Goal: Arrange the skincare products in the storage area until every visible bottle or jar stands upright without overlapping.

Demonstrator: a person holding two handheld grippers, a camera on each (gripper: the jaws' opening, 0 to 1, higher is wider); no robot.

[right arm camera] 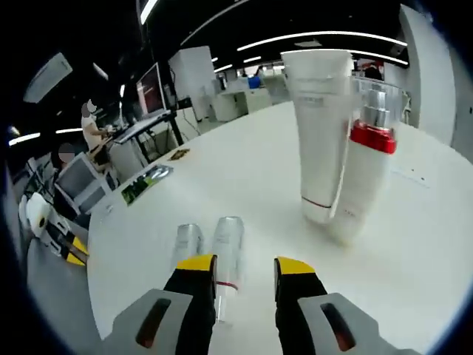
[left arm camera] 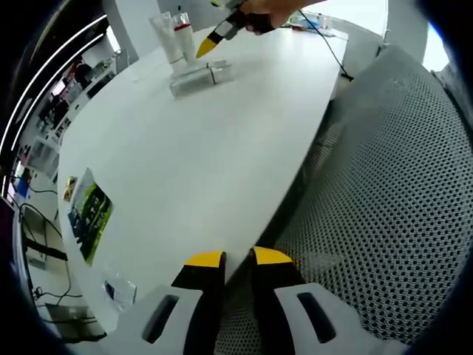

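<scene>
**Right gripper poised over two fallen bottles; left held back at the table edge**

The right gripper (right arm camera: 242, 268) hung low over the white table (right arm camera: 244, 185) with its jaws parted and nothing between them. Its left jaw lay over the nearer of two lying bottles (right arm camera: 225, 248), which rested side by side, caps pointing away from the camera, with a second silvery-capped one (right arm camera: 185, 242) just beside it. That placement reads as lining up for a pick, since these two were what kept the arrangement unfinished. Further along the same jaws stood a white tube (right arm camera: 319, 133) and a red-collared pump bottle (right arm camera: 367, 174), upright and touching or nearly so; whether they overlapped I could not tell.

The left gripper (left arm camera: 238, 260) sat well apart from all this, at the near edge of the table beside a mesh chair back (left arm camera: 392, 192), jaws slightly apart and empty, probably parked to leave the other hand room. From there the far cluster showed: the standing tubes (left arm camera: 171, 37), the lying bottles (left arm camera: 199, 78) before them, and the other gripper's yellow tip (left arm camera: 207, 46) above them. A green leaflet (left arm camera: 90, 214) lay on the table's near side.
</scene>
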